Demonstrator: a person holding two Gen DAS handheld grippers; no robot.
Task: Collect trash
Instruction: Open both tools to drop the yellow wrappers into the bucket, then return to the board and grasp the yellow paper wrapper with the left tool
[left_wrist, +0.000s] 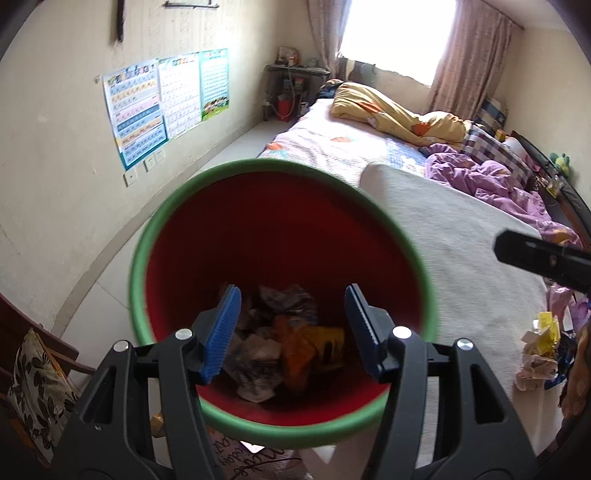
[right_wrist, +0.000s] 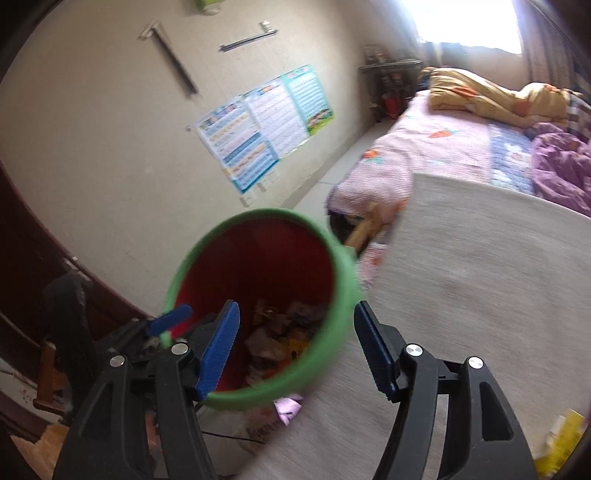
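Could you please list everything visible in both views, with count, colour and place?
trash bin: one, red with green rim, beside bed
trash in bin: several crumpled wrappers, grey and orange
loose trash: small pile, yellow and white, on grey bedcover
bedcover: one, grey, near bed end
quilts: two, yellow and purple, far bed end
wall charts: three, left wall
left gripper: jaws open above bin
right gripper: jaws open, empty
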